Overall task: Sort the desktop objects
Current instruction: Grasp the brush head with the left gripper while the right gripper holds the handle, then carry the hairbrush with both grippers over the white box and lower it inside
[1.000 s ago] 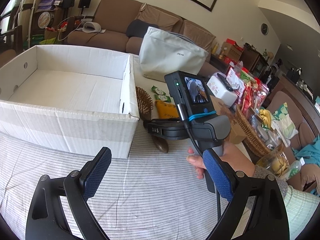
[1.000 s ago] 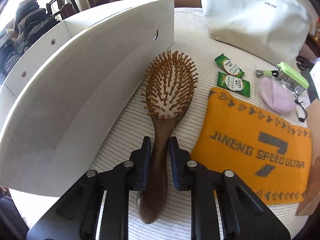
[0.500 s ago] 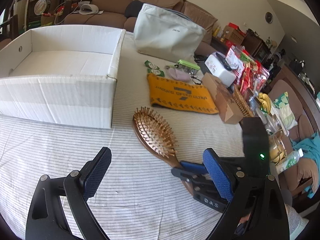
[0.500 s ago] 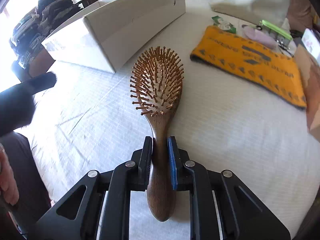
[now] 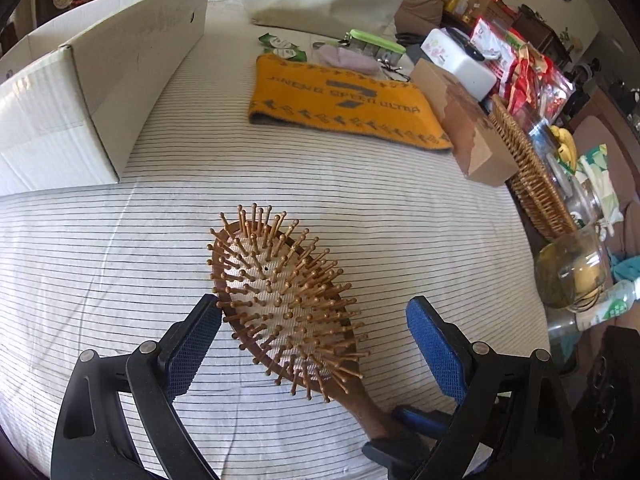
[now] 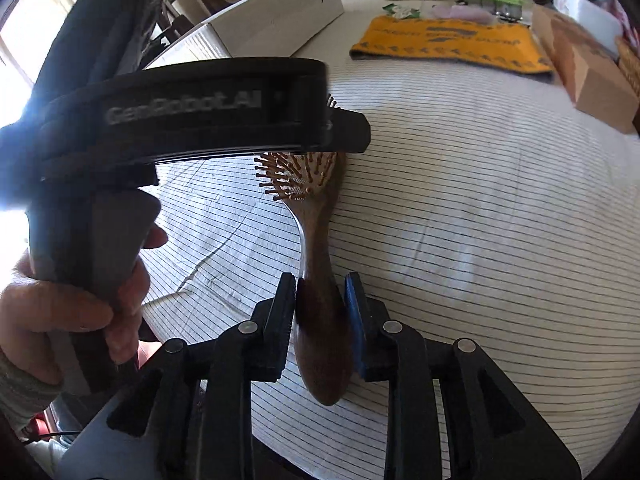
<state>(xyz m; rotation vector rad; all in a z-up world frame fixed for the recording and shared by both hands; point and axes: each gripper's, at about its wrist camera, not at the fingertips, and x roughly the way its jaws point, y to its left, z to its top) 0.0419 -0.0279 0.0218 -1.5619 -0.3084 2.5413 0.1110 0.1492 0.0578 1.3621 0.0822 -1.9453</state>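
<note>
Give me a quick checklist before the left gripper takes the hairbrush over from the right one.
1. Hairbrush head sits between the left gripper pads: ok.
2. Left gripper closed on the head: not ok, its jaws stand wide open.
3. Right gripper has the handle between its jaws: ok, but those jaws are opening.
4. Brush supported by the striped cloth if released: cannot tell.
5. White box within sight on the left gripper's side: ok.
6. Room inside the box: cannot tell, only its outer walls show.
</note>
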